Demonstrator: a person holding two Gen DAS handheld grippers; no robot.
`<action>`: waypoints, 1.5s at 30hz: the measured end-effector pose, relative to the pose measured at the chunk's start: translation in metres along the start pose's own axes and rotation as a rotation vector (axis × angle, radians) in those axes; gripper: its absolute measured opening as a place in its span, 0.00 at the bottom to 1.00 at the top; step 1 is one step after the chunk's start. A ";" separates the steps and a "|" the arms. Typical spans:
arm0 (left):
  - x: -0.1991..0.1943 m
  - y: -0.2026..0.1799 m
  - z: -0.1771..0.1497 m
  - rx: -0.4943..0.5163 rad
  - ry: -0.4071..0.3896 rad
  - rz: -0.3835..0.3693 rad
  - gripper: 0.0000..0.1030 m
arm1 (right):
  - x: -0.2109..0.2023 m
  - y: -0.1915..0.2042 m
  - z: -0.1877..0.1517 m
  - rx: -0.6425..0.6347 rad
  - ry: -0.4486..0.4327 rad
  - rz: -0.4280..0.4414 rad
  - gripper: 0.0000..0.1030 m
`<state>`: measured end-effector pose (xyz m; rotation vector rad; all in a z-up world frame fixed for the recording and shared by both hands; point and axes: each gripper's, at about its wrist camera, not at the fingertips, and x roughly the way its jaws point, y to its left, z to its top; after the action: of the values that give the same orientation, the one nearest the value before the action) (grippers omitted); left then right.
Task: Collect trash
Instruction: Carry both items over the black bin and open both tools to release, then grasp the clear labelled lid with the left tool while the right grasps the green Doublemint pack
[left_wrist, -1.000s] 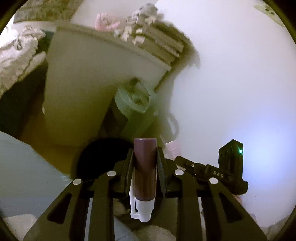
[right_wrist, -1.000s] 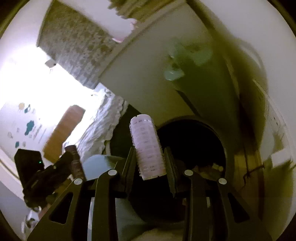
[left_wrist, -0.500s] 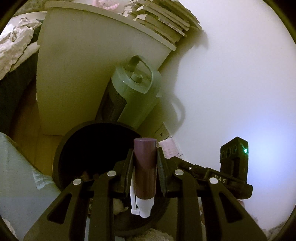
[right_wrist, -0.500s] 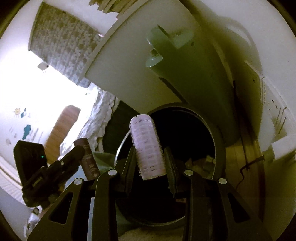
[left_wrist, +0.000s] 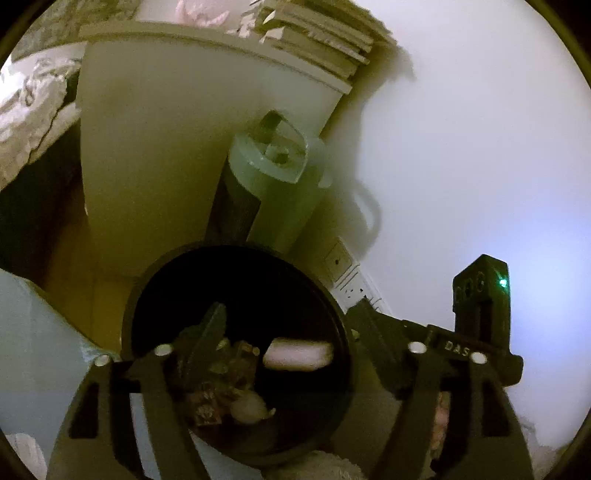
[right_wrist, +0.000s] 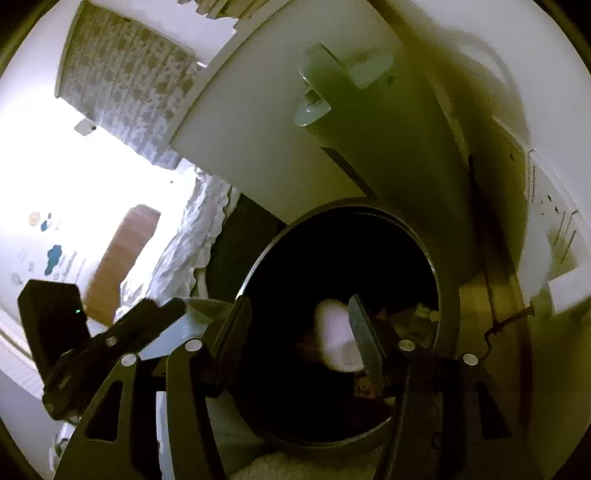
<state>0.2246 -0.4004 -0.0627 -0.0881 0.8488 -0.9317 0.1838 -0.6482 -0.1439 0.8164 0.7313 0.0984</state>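
A round black bin (left_wrist: 127, 332) stands on the floor with dark crumpled trash (left_wrist: 218, 384) inside. My left gripper (left_wrist: 291, 314) hangs over its mouth, jaws opening wide, nothing between them. A pale pink hair roller (left_wrist: 297, 356) lies blurred inside the bin. In the right wrist view the same bin (right_wrist: 258, 266) fills the middle. My right gripper (right_wrist: 298, 301) is above it, jaws opening. The roller (right_wrist: 334, 339) is a loose blur below, behind the right finger (right_wrist: 364, 339). I cannot pick out the brown bottle in the trash. Each gripper shows in the other's view (left_wrist: 480, 314) (right_wrist: 74, 332).
A white cabinet (left_wrist: 166, 147) with stacked books (left_wrist: 317, 33) stands behind the bin. A green tower appliance with a handle (left_wrist: 277, 166) leans beside it. Wall sockets (left_wrist: 338, 258) sit low on the white wall. A bed with white bedding (right_wrist: 184, 251) is at left.
Both grippers sank closer over the bin and opened. The brown bottle left the left jaws and the pink roller left the right jaws, dropping into the bin.
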 end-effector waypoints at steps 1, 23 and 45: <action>-0.002 -0.001 0.000 0.006 -0.002 0.000 0.71 | -0.002 0.000 -0.001 0.001 -0.001 -0.003 0.54; -0.178 0.055 -0.087 -0.137 -0.146 0.196 0.83 | -0.007 0.124 -0.027 -0.267 0.116 0.045 0.60; -0.229 0.221 -0.134 -0.170 0.025 0.506 0.68 | 0.138 0.354 -0.137 -0.795 0.500 0.099 0.63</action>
<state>0.2119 -0.0584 -0.1067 -0.0063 0.9165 -0.3869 0.2695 -0.2678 -0.0373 0.0519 1.0174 0.6572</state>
